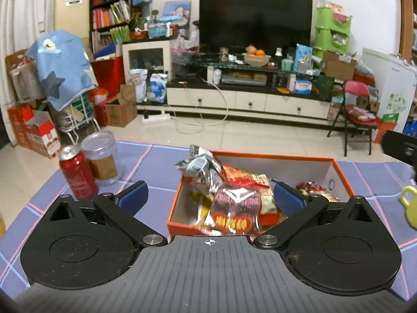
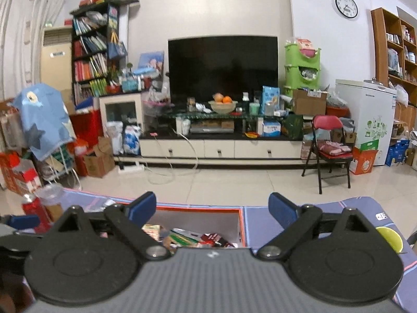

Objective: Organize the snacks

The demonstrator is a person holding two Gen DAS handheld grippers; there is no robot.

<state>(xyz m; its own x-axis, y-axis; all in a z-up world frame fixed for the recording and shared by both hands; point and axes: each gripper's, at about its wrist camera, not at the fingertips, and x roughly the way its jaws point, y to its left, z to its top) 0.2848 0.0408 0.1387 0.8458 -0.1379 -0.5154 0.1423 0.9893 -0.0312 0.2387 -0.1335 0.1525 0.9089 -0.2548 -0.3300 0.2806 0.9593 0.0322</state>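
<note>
Ahead of the wide-spread, empty left gripper (image 1: 209,198) sits the orange-rimmed cardboard box (image 1: 273,156) heaped with crinkled foil snack packets (image 1: 229,195); their print is unreadable. The right gripper (image 2: 212,208) gapes empty above it.

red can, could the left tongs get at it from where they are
Probably yes. The red can stands clear on the cloth, left of the open left tongs; only the jar behind touches it.

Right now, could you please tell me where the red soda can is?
In the left wrist view, the red can stands left of the orange box, on the checked cloth, beside the clear jar.
</note>
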